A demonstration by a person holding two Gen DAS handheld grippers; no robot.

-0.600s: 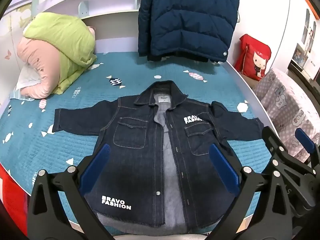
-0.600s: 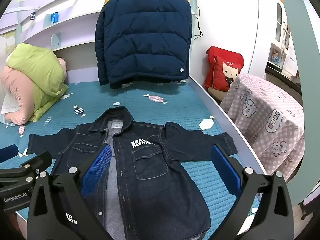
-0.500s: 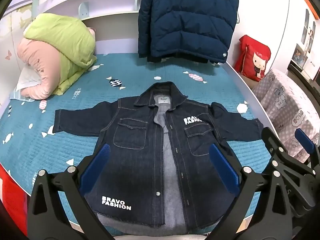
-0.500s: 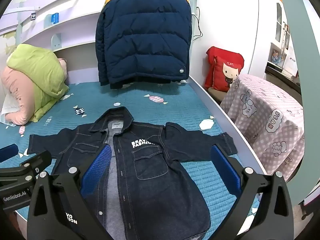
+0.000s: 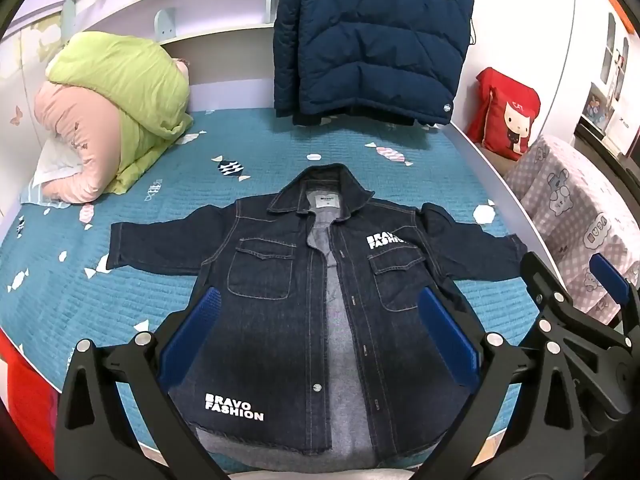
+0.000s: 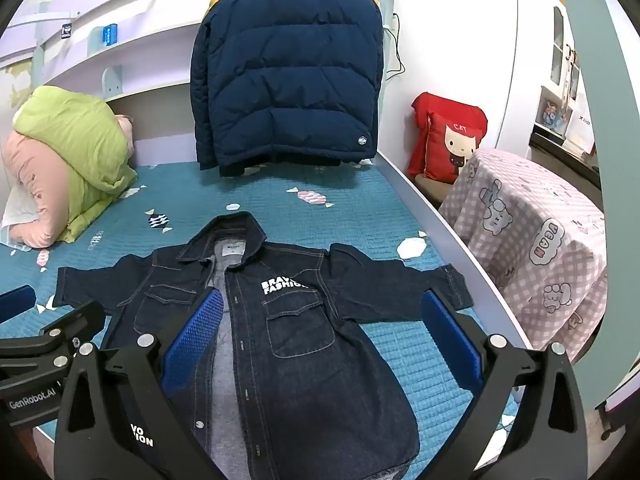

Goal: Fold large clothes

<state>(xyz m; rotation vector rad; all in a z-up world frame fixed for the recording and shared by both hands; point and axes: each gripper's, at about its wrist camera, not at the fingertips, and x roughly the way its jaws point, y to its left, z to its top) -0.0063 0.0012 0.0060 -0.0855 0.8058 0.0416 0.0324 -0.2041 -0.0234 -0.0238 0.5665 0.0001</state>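
Dark denim jacket spread flat, front up, on the bed, collar toward the far wall, hem at the near edge. Front unbuttoned, the two panels parted a little, grey lining showing down the middle. Both sleeves stretched out sideways, unfolded. White "BRAVO FASHION" lettering on one chest pocket and again near the hem on the other side.

Left tongs hovering above the lower half of the jacket, tilted down, blue pads wide apart, nothing between them but air; no contact with the cloth visible. Right tongs likewise held above the jacket, over the side nearer the bed's right edge, pads spread wide, gripping nothing. In the right view, the left tongs visible at the lower left edge; in the left view, the right tongs visible at the lower right.

Teal quilted sheet with candy shapes covering the bed. Rolled green and pink quilt at the far left corner, well apart from the jacket. Navy puffer coat with a yellow yoke hanging at the far wall, its hem just above the sheet. Red cushion beyond the bed's right edge, beside a pink checked cloth draped over some furniture.
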